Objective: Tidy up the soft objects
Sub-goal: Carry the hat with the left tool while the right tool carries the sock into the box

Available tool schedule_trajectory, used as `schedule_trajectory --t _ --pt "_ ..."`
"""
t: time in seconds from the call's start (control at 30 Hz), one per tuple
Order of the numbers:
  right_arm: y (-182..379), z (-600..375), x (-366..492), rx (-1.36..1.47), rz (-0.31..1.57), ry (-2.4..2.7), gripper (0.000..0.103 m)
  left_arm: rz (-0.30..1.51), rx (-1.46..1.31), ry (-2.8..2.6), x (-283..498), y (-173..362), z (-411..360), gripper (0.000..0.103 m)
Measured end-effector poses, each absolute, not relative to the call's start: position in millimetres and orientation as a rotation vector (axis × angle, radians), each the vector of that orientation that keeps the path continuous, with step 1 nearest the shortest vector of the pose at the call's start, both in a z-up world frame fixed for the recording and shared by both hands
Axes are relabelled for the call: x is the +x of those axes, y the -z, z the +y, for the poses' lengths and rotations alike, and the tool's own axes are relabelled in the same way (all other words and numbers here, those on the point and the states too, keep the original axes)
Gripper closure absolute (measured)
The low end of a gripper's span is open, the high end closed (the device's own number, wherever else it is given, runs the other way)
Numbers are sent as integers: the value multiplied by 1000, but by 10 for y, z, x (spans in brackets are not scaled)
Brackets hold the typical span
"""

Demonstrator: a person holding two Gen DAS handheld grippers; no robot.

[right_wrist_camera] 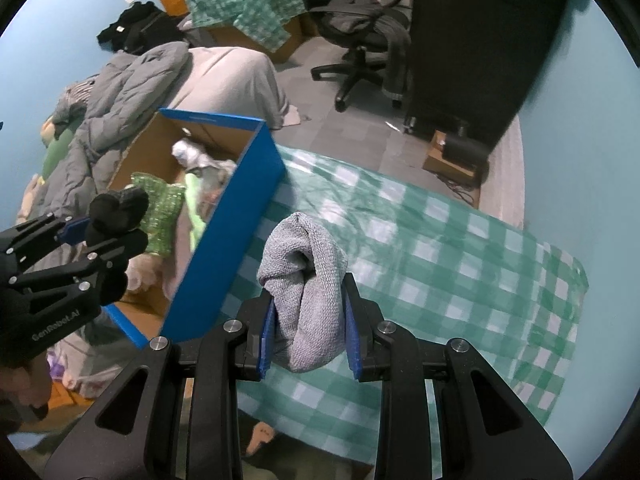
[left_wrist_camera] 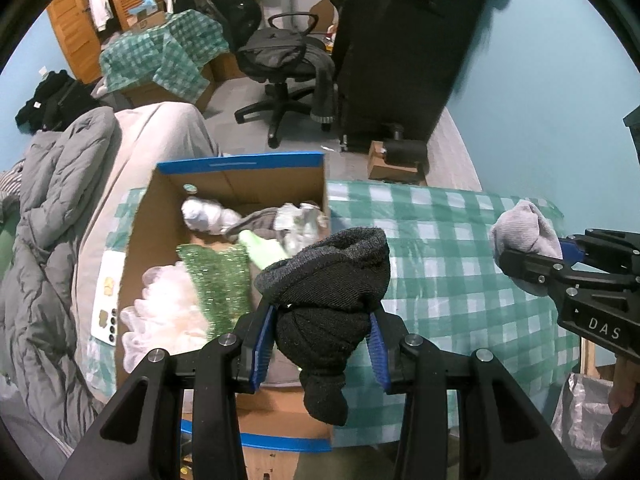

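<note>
Left wrist view: our left gripper (left_wrist_camera: 322, 344) pinches a black sock (left_wrist_camera: 324, 300), our right gripper (right_wrist_camera: 310, 330) a grey sock (right_wrist_camera: 304, 292); both soft, light, squeezed mid-bundle, near the box (left_wrist_camera: 240, 184)

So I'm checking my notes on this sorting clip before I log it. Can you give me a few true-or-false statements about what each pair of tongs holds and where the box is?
1. The left tongs grip a black rolled sock. True.
2. The right tongs are open, holding nothing. False: they are shut on a grey rolled sock.
3. The cardboard box already holds several soft items. True.
4. The box stands on the floor. False: it stands on the green checked cloth.
5. The grey sock lies inside the box. False: it is held over the cloth, outside the box.
</note>
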State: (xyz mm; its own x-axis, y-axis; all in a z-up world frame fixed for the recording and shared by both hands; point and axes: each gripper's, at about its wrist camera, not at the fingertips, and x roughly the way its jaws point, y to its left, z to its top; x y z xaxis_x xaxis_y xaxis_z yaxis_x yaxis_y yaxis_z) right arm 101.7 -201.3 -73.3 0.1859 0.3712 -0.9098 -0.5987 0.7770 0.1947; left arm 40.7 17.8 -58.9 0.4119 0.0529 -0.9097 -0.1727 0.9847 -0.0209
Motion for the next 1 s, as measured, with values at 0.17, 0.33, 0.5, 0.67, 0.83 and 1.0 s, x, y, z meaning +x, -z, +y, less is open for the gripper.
schedule_trajectory --t 0.17,0.33,0.5,0.67,0.83,1.0 --pt "692 -1790 996 -237 1197 -723 76 1134 -122 -163 394 566 327 62" --pt "671 -1563 994 -249 1188 -750 76 1126 -124 -179 393 546 529 62" --pt "673 -1330 1004 -258 1182 -770 76 1123 -122 -193 414 542 736 62" --pt "684 -1108 1037 -265 1182 -786 76 1121 -114 -202 455 551 939 62" --pt "717 -899 1075 -271 1185 -797 76 1124 -108 -207 542 592 1129 62" --pt "754 -696 1129 -274 1190 -806 76 1129 -99 -208 629 638 1289 62"
